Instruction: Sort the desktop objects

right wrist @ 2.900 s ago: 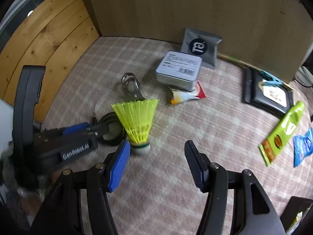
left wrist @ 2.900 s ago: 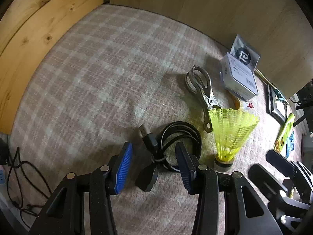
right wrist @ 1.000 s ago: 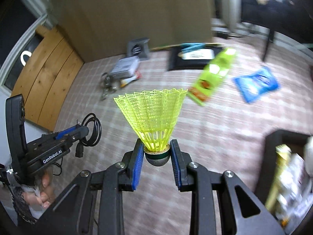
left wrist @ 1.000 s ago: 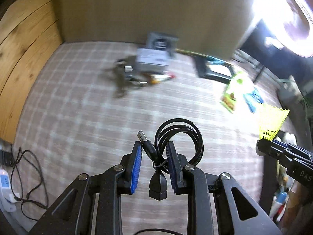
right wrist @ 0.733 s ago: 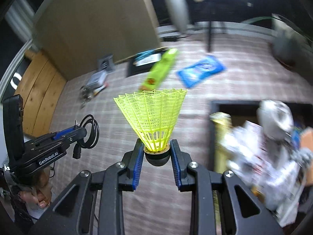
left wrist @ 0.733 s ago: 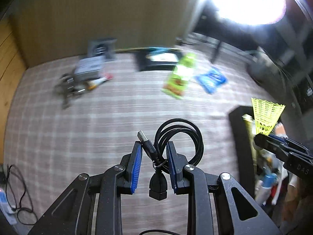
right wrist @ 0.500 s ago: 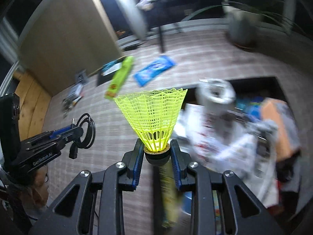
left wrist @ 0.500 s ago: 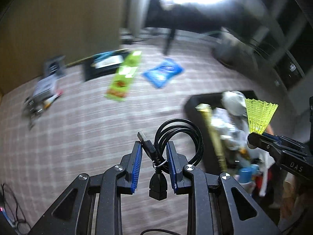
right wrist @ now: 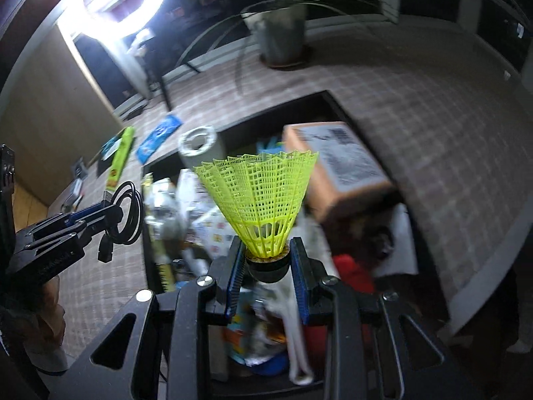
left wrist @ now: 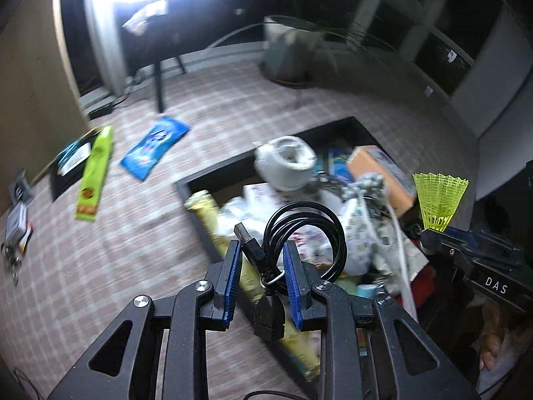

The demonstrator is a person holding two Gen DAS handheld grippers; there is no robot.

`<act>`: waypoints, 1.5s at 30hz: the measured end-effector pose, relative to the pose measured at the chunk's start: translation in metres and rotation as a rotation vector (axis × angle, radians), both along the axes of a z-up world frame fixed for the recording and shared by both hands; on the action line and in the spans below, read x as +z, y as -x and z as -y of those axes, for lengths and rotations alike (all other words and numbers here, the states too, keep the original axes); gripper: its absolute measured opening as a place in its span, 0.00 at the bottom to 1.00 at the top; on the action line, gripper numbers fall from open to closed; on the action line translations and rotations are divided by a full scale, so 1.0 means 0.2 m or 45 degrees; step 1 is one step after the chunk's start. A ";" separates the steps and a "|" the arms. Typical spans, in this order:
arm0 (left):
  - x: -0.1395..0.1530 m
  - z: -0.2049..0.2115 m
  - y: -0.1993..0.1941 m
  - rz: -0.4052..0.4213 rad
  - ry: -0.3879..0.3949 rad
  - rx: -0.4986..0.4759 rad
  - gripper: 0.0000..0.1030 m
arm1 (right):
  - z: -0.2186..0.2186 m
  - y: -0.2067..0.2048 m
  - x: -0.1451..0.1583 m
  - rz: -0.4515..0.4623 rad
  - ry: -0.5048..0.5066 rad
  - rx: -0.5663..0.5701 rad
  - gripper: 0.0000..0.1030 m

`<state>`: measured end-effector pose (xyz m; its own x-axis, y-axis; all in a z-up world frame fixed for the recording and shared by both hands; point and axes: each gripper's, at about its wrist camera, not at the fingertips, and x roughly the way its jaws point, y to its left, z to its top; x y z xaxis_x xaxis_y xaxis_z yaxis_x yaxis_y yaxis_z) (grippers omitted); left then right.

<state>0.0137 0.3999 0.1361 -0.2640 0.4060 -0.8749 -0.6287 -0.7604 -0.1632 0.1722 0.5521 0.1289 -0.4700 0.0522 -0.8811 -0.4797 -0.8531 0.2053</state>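
Left gripper (left wrist: 263, 275) clamped on coiled black USB cable (left wrist: 304, 233), held above the near-left rim of the crowded black bin (left wrist: 213, 175). Right gripper (right wrist: 268, 271) pinches the yellow shuttlecock (right wrist: 258, 193) by its cork, skirt up, over the bin's middle; open plaid cloth (left wrist: 100, 250) lies left. "DAS" readable on right gripper body.

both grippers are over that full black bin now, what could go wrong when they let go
The black bin is heaped high, so the yellow shuttlecock, light and pinched only at its cork by the right gripper, may bounce or roll off the pile onto the cloth. The coiled black cable in the left gripper hangs near the bin's near wall and could snag on a finger or drape over the rim.
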 end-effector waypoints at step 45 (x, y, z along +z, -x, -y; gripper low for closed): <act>-0.01 0.10 0.12 -0.011 0.055 0.088 0.37 | 0.05 0.18 -0.05 0.038 0.023 0.033 0.44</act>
<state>-0.0104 0.3803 0.1341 -0.2978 0.3487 -0.8887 -0.5758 -0.8081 -0.1242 0.1362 0.5416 0.1194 -0.4448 0.0246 -0.8953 -0.4635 -0.8617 0.2066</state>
